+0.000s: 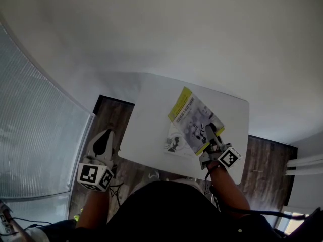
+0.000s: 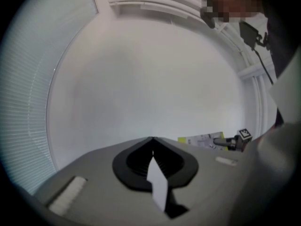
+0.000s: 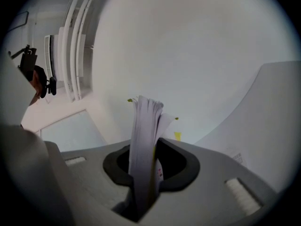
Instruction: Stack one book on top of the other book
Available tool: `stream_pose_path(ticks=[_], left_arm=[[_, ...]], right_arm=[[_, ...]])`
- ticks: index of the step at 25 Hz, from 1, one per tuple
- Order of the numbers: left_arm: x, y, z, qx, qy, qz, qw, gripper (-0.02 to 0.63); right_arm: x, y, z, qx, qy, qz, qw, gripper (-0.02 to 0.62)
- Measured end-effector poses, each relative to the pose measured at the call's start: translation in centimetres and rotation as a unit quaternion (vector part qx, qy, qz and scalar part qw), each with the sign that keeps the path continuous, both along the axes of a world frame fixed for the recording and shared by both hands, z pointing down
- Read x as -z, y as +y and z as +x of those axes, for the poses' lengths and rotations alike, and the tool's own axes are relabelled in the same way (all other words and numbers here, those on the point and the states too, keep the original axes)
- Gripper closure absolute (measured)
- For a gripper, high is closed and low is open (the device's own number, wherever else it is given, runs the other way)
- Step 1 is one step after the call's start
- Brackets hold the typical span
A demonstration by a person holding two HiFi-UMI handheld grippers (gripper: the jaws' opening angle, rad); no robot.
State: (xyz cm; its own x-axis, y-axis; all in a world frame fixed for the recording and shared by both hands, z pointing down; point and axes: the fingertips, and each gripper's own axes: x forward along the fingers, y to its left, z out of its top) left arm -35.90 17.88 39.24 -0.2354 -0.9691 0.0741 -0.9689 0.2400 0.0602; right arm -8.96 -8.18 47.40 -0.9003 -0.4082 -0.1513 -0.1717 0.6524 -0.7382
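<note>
Tabletop (image 1: 151, 97) sits mid-frame in the head view, with dark floor (image 1: 112, 116) off its left edge. Both books are centre-right on it. The lower book (image 1: 174, 142), white with a black figure, lies flat. The yellow-edged book (image 1: 194, 116) overlaps it at a skew and covers most of it. My read: we're at the placing step, and the top book isn't squared to the lower one yet.

Right claw (image 1: 210, 132), at the lower right of the tabletop, is clamped on the yellow-edged book's near corner. I judge a corner grip leaves the cover free to land and lets me steer out the skew. Left claw (image 1: 105, 137) sits lower left, off the tabletop over the floor, well apart from both books. Probably kept clear because one claw handles this job.

View differences:
- **Head view:** gives the layout, but I can't tell whether the top book rests on the lower one or hangs just above it.
- **Right gripper view:** shows the grip itself. The page block is edge-on between the jaws and pinched, with the tabletop sloping up at frame right.
- **Left gripper view:** its jaws meet at the tip with no book in them. There's a pale sliver between the pads lower down; I can't tell what it is. It also catches the yellow-edged book and right claw side-on at far right of frame.
</note>
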Motion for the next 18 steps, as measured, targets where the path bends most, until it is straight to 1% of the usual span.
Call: stream_pose_path(ticks=[6,8,12,14,18], left_arm=[[0.5,2.4,1.0,0.031,0.000,-0.004,0.9995,0.600],[0.0,3.4,-0.3,0.042,0.005,-0.002,0.9991,0.600],[-1.9,5.9,-5.0,0.054,0.017,-0.001,0.9984,0.600],[-2.5,6.2,-5.7,0.054,0.021,-0.002,0.9983,0.600],[-3.0,6.5,-5.3,0.055,0.030,-0.002,0.9981,0.600]], right_arm=[[0.8,0.4,-0.4,0.028,-0.016,0.000,0.999,0.517],[0.6,1.0,-1.8,0.037,-0.014,0.002,0.999,0.517],[-0.8,2.9,-6.7,0.050,0.002,0.004,0.999,0.517],[-1.1,3.4,-7.5,0.055,0.002,-0.001,0.998,0.517],[-1.3,3.8,-7.5,0.063,0.003,-0.001,0.998,0.517]])
